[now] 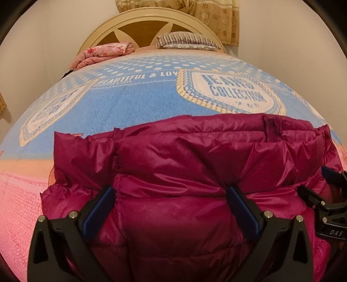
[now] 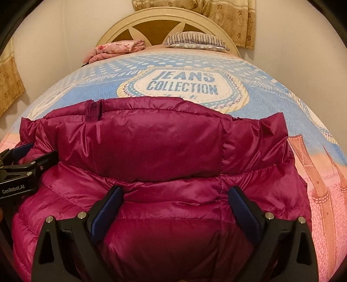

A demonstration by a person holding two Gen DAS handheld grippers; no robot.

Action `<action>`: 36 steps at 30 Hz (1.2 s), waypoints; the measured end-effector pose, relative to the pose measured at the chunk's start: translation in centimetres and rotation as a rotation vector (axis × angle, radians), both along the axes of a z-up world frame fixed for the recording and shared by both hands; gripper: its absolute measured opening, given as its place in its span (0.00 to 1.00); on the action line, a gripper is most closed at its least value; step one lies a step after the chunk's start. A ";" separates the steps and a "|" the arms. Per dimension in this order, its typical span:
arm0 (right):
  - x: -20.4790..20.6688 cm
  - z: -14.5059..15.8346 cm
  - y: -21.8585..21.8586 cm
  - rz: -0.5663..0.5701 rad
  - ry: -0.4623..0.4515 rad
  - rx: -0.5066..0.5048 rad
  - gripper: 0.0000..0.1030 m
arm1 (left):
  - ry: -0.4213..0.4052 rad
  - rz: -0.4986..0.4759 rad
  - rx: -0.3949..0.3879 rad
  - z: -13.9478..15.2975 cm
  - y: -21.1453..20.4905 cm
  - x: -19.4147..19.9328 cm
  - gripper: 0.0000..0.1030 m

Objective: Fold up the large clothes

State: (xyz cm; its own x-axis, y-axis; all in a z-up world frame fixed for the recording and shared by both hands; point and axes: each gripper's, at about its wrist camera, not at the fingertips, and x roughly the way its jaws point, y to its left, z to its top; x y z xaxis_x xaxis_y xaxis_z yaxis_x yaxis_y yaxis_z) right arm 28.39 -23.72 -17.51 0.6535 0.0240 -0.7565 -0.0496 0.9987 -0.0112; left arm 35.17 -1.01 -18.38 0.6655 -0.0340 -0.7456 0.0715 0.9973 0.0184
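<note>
a magenta puffer jacket (image 1: 184, 173) lies in a folded bundle on the near part of a bed (image 1: 134, 102), on a blue and pink printed sheet. its far edge, a puffy quilted band with a dark tab sewn into it, runs across the bed just below the "jeans collection" badge (image 2: 184, 84). the near part of the jacket fills the bottom of both views and passes out of frame.

the left gripper (image 1: 171, 208) stands with its jaws wide apart over the jacket, the blue pads on either side of a swell of fabric, gripping nothing. the right gripper (image 2: 175, 208) is likewise spread wide over the jacket, its pads flanking a quilted panel without pinching it. whether the fingertips touch the fabric cannot be told. the two grippers sit side by side, near each other: the right one shows at the right edge of the left wrist view and the left one at the left edge of the right wrist view.

beyond the jacket's far edge the sheet is flat and bare up to the head of the bed. left of the jacket, pink sheet runs bare to the frame edge; right of it, a strip printed with belts runs toward the bed's side. at the head, a folded pink blanket (image 1: 104, 53) and a striped pillow (image 1: 186, 40) lie against a cream headboard (image 1: 149, 23), with a tan curtain (image 2: 229, 19) above.
</note>
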 end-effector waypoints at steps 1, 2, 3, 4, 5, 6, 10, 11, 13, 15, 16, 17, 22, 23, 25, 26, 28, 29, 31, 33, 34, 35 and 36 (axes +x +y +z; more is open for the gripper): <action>0.1 0.0 0.0 0.000 0.002 -0.004 0.96 | 0.004 0.000 0.000 0.0 0.0 0.0 1.00; 0.1 -0.1 0.0 0.000 0.004 -0.008 0.96 | 0.008 -0.001 0.000 -0.1 0.0 0.1 1.00; 0.1 -0.1 0.1 0.000 0.008 -0.015 0.96 | 0.010 -0.001 0.000 -0.1 0.0 0.1 1.00; 0.2 -0.2 0.2 0.000 0.009 -0.021 0.96 | 0.011 -0.001 -0.001 -0.2 0.1 0.1 1.00; 0.2 -0.2 0.2 0.000 0.010 -0.024 0.96 | 0.011 -0.001 -0.002 -0.2 0.1 0.1 1.00; 0.2 -0.3 0.3 0.000 0.010 -0.027 0.96 | 0.011 -0.001 -0.002 -0.2 0.1 0.1 1.00; 0.3 -0.4 0.3 0.000 0.012 -0.037 0.97 | 0.011 -0.001 -0.001 -0.2 0.1 0.1 1.00; 0.3 -0.4 0.3 0.001 0.013 -0.039 0.97 | 0.011 -0.002 -0.001 -0.2 0.1 0.1 1.00; 0.3 -0.5 0.3 0.001 0.015 -0.040 0.97 | 0.013 -0.002 -0.002 -0.2 0.1 0.1 1.00; 0.3 -0.5 0.4 0.001 0.015 -0.041 0.98 | 0.014 -0.002 -0.001 -0.1 0.1 0.2 1.00; 0.3 -0.5 0.4 0.001 0.016 -0.044 0.98 | 0.017 -0.003 -0.001 -0.2 0.1 0.3 1.00; 0.3 -0.6 0.5 0.001 0.017 -0.047 0.98 | 0.020 -0.003 -0.003 -0.2 0.2 0.3 1.00; 0.3 -0.7 0.6 0.002 0.020 -0.061 0.98 | 0.032 -0.007 -0.022 0.0 0.4 0.3 1.00; 0.3 -0.7 0.6 0.002 0.020 -0.062 0.99 | 0.031 -0.010 -0.019 0.3 0.4 0.0 1.00; 0.3 -0.8 0.7 0.002 0.020 -0.068 0.99 | 0.014 -0.021 -0.016 1.2 0.4 -0.7 1.00; 0.4 -0.8 0.7 0.002 0.021 -0.071 0.99 | -0.008 -0.028 -0.020 1.8 0.7 -1.5 1.00; 0.4 -0.8 0.8 0.001 0.021 -0.074 0.99 | -0.039 -0.040 -0.029 2.9 1.2 -2.6 1.00; 0.4 -0.8 0.8 0.002 0.021 -0.077 0.99 | -0.052 -0.046 -0.028 3.4 1.5 -3.2 1.00; 0.5 -0.9 0.9 0.002 0.021 -0.081 0.99 | -0.062 -0.039 -0.015 3.8 2.0 -3.7 1.00; 0.5 -0.9 0.9 0.002 0.020 -0.084 0.99 | -0.045 -0.049 -0.022 3.5 2.1 -3.7 1.00; 0.5 -0.9 0.9 0.002 0.020 -0.085 0.99 | -0.025 -0.057 -0.019 3.0 1.9 -3.6 1.00; 0.5 -0.9 0.9 0.002 0.020 -0.085 0.99 | -0.006 -0.064 0.002 2.2 1.5 -3.6 1.00; 0.5 -0.9 0.8 0.003 0.022 -0.084 0.99 | -0.002 -0.066 0.025 1.7 1.2 -3.6 1.00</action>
State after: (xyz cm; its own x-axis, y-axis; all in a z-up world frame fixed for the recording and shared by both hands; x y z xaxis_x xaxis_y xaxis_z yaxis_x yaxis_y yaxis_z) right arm 28.91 -22.88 -18.39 0.6369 -0.0384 -0.7700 -0.0535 0.9941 -0.0939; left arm 31.59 0.22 -16.68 0.6638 -0.0589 -0.7456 0.1371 0.9896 0.0438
